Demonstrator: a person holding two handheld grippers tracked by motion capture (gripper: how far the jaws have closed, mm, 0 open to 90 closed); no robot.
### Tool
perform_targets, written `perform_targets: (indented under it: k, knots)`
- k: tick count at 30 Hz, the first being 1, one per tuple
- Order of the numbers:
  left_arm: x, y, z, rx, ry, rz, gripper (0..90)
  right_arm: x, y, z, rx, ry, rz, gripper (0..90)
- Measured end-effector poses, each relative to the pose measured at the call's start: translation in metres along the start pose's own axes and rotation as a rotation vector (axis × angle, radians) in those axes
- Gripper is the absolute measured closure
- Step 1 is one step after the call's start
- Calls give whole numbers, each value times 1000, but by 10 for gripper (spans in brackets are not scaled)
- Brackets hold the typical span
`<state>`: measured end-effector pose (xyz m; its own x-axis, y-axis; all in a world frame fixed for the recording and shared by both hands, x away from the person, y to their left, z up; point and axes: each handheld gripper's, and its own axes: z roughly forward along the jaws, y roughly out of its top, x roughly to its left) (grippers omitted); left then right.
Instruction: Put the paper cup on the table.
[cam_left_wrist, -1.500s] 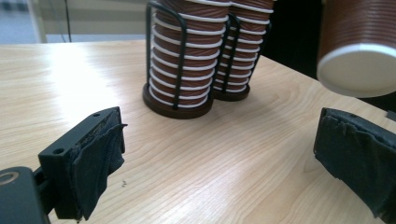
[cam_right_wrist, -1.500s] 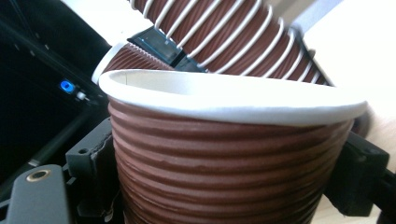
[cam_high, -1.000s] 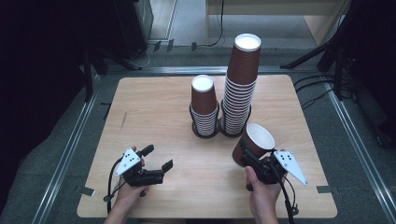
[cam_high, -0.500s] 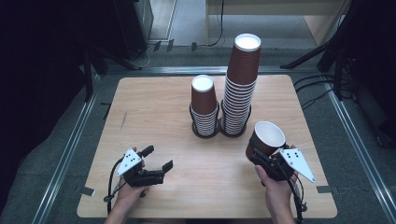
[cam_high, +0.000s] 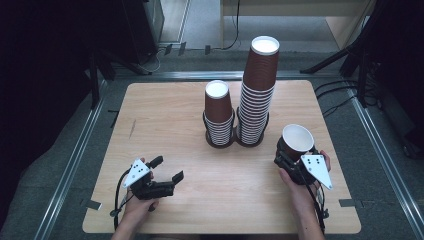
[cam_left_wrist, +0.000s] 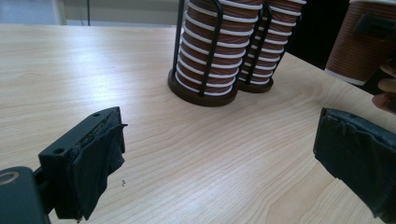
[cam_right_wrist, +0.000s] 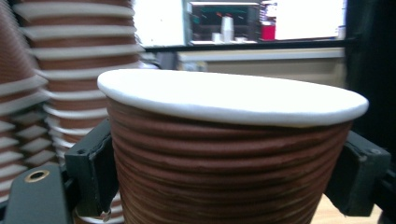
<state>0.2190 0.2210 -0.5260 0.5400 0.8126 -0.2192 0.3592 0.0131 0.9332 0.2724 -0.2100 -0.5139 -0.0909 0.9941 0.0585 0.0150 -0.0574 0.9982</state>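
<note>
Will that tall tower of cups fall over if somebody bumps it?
Probably it would wobble: the tall stack rises far above its wire holder, which grips only its lowest cups. Paper cups look light, so a top nudge might tip or scatter them.

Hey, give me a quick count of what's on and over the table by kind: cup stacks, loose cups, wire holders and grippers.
Cup stacks: 2, the short stack and the tall stack
Loose cups: 1, the single cup held in the right gripper
Wire holders: 2, a short holder and a tall holder
Grippers: 2, counting the left gripper
Total: 7
</note>
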Motion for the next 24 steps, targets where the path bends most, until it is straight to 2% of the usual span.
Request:
perform_targets:
  k: [6,8,15,24]
  knots:
    - [3,-2,0,4,11,-12,23,-13,-14,14,49,-52,46,135]
    - [5,-3,-1,6,16,-12,23,-16,-19,18,59,-66,25,135]
    - [10,-6,-3,11,35,-27,23,-15,-25,23,69,-68,-12,134]
    - [20,-11,-9,16,86,-40,23,-14,-30,25,84,-71,-59,134]
